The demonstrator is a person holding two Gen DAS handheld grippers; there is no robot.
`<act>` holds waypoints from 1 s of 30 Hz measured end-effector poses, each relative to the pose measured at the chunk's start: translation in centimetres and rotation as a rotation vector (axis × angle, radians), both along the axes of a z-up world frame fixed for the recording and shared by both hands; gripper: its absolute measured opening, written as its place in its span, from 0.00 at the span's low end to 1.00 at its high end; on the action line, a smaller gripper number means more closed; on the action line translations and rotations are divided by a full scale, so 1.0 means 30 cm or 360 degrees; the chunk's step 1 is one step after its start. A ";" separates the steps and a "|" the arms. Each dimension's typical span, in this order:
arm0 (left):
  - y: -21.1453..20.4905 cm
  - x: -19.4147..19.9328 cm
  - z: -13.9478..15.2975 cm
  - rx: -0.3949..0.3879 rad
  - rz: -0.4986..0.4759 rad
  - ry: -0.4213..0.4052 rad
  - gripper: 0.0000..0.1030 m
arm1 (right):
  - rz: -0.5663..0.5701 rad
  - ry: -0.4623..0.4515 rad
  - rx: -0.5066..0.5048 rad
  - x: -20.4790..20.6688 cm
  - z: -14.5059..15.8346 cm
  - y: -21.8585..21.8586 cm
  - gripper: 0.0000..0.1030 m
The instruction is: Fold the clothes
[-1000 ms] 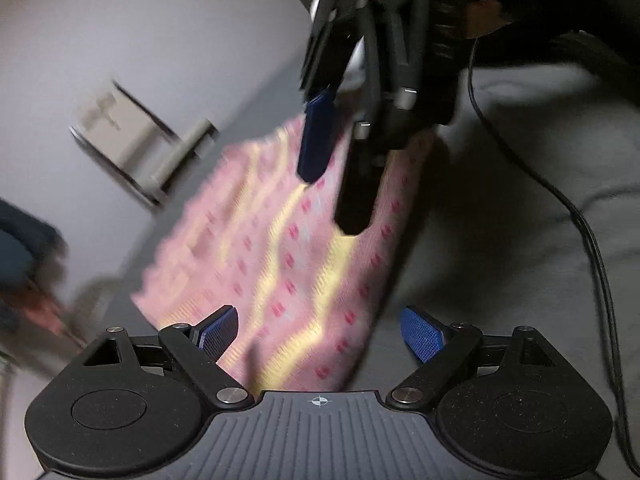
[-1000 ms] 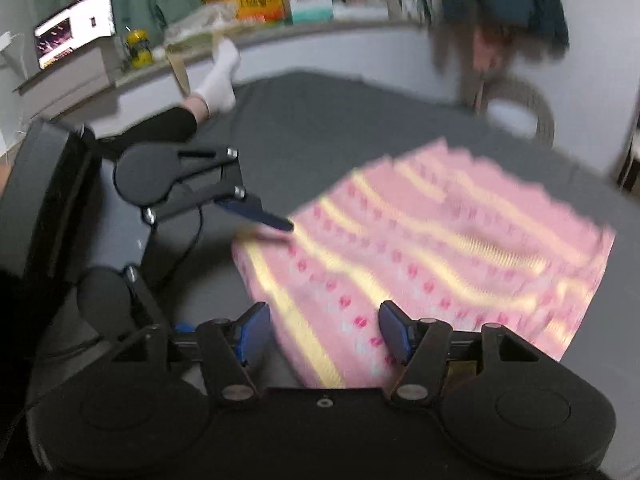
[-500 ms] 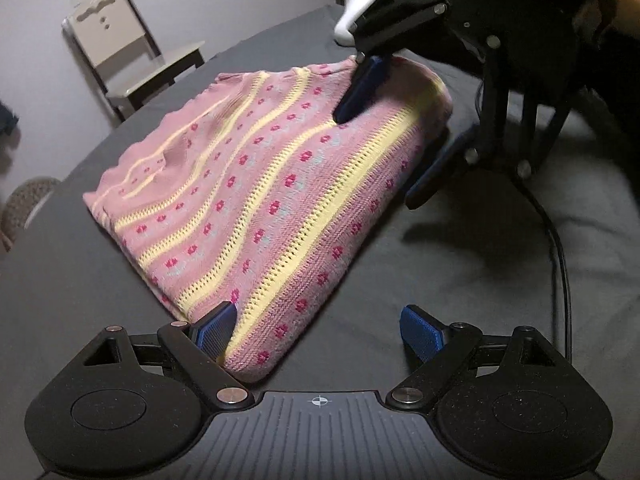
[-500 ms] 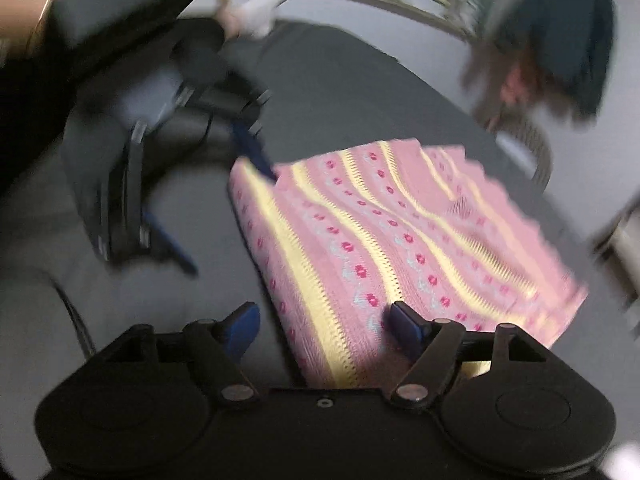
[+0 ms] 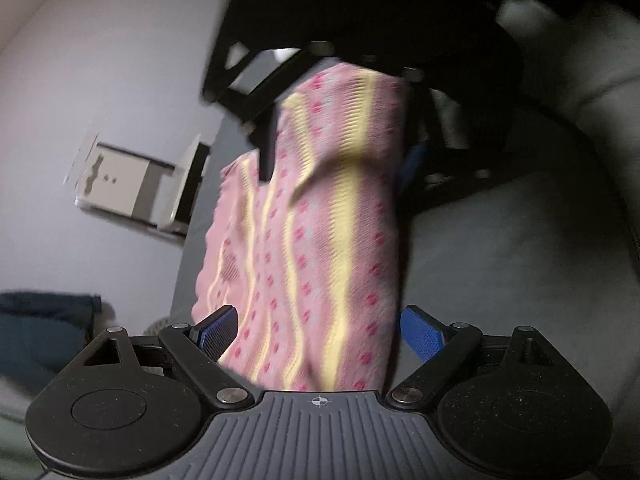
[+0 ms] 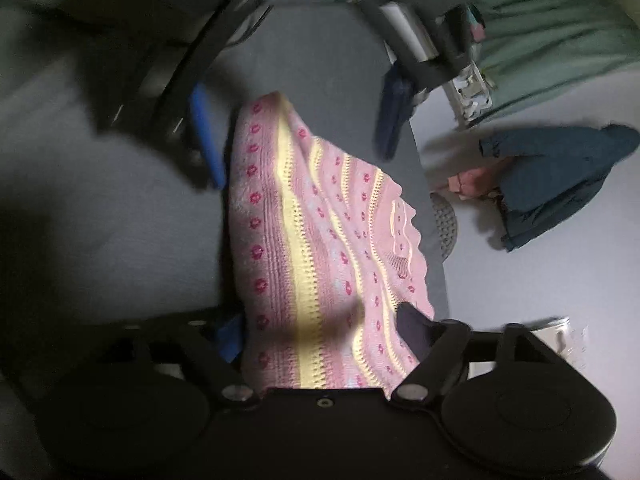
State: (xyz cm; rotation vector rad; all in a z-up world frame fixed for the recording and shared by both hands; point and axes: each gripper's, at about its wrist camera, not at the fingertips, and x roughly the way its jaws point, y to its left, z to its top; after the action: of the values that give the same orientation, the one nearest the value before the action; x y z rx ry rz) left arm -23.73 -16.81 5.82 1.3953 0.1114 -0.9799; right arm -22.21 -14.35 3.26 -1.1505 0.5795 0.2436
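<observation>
Pink knitted sweater [image 5: 316, 216] stretched between both tools above the grey bed [image 5: 500, 264] — left gripper [image 5: 320, 332] at 6 o'clock, right gripper [image 6: 320, 332] opposite; both spread wide, straddling the fabric, unclenched.

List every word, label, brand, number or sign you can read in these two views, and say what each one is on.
There is no readable text in either view.
The left gripper has only a small crosshair mark on its body, not a word.
The pink knit garment carries dots and yellow stripes, no lettering.
The white chair by the wall shows cut-out shapes, no writing.
The clutter by the green curtain is too blurred to read.
</observation>
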 end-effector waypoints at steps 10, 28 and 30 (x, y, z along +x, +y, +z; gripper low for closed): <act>-0.080 -0.031 -0.098 0.0139 0.0007 -0.0404 0.87 | -0.0104 -0.0098 0.0273 0.002 0.108 -0.058 0.66; -0.097 -0.002 -0.040 0.0006 0.0163 -0.0339 0.23 | -0.0112 -0.0093 0.0189 -0.024 0.070 -0.037 0.73; -0.096 -0.016 -0.034 -0.0020 0.0172 -0.0340 0.23 | -0.0130 -0.0085 0.0108 -0.017 0.035 -0.023 0.77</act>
State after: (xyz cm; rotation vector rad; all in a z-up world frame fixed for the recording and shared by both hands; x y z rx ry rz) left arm -24.22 -19.69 4.81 1.4584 0.0209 -0.7371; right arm -22.73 -15.03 4.31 -1.0625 0.5657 0.1611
